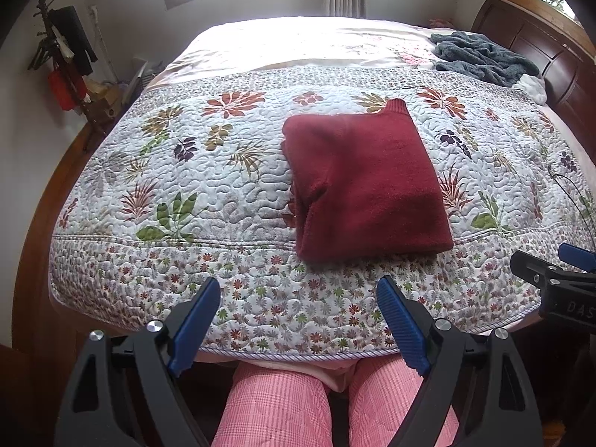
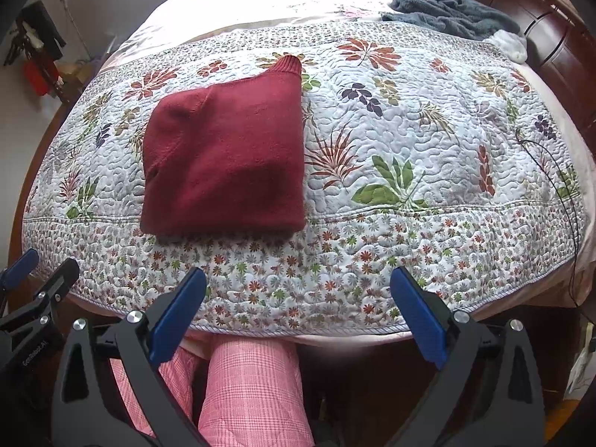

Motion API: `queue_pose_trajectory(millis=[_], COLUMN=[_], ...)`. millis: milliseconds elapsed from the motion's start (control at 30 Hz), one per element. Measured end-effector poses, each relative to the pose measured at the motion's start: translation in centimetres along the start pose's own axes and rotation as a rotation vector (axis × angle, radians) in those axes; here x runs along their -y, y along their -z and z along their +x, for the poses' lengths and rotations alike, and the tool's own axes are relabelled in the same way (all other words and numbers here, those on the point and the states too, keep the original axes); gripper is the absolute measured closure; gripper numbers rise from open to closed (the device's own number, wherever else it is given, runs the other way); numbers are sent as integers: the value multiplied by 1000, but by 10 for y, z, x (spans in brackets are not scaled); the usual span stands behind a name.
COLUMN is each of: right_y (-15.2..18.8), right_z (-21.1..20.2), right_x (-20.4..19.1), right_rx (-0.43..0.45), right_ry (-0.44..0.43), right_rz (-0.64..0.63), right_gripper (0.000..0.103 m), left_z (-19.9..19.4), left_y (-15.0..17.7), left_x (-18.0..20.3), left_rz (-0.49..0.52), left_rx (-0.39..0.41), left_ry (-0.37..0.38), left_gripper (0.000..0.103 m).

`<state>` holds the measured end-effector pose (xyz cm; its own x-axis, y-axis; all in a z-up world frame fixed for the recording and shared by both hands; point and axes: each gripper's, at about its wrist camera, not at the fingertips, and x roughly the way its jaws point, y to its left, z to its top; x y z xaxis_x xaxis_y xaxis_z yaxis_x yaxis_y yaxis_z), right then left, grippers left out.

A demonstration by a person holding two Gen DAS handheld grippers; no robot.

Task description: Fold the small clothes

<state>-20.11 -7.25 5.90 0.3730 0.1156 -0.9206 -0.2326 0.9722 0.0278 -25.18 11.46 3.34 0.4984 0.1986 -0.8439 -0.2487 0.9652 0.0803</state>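
Only leftward: coat rack (image 1: pixel 63 56) beyond sweater (image 1: pixel 365 182).

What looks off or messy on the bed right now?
Mostly tidy. The red sweater lies folded on the floral quilt, but one ribbed corner sticks out past its far edge, so the fold isn't quite square. A grey fleece sits crumpled near the headboard. Both grippers are open and clear.
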Motion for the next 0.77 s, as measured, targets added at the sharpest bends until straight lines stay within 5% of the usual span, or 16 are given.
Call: queue_pose_trajectory(millis=[767], right_y=[-3], right_z=[5], right_x=[7], right_rx=[4], right_ry=[10], right_rz=[18], right_gripper=[5], left_z=[5], left_y=[1], left_x=[0], left_rz=[0], left_rx=[-6], left_ry=[-5], left_gripper=[17])
